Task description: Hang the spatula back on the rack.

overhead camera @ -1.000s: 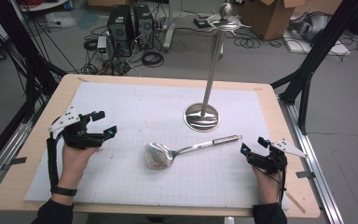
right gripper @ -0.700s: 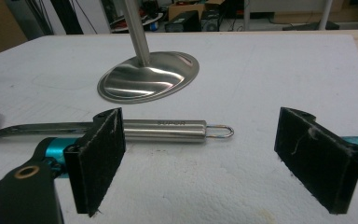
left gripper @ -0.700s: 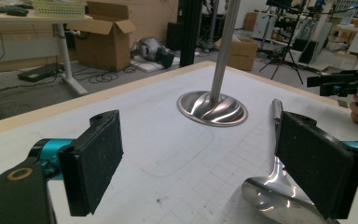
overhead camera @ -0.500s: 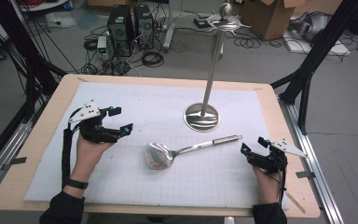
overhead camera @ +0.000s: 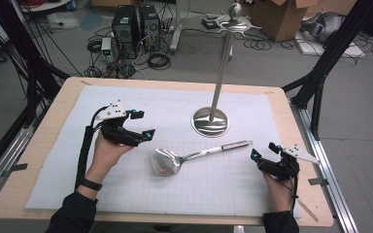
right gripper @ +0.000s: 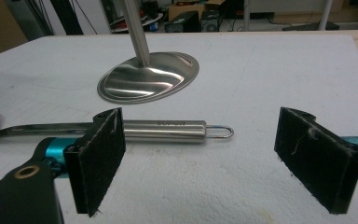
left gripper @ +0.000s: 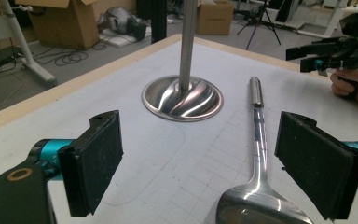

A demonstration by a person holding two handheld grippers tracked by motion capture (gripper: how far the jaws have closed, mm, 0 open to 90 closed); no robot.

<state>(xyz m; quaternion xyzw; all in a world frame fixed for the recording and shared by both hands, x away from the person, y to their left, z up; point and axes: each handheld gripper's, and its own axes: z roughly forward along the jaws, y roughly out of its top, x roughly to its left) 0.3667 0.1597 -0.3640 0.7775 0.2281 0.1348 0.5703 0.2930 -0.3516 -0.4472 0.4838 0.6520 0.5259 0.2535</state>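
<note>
Black-jawed left gripper (overhead camera: 142, 127) hovering with jaws spread wide, closing on nothing, just left of the spoon's bowl. Steel spoon (overhead camera: 190, 157) lying flat mid-mat, handle pointing right, near the stand (overhead camera: 211, 122). Right gripper (overhead camera: 263, 155) resting released, just beyond the handle end.

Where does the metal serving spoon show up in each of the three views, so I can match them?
High view: the serving spoon lies at table centre, bowl left, handle pointing right.
Left gripper view: bowl at the bottom edge between the open jaws, handle running away up the picture.
Right gripper view: handle lies crosswise behind the left jaw, hanging loop at its right end.
Shared landmark: the stand's round steel base just beyond the spoon.
</note>
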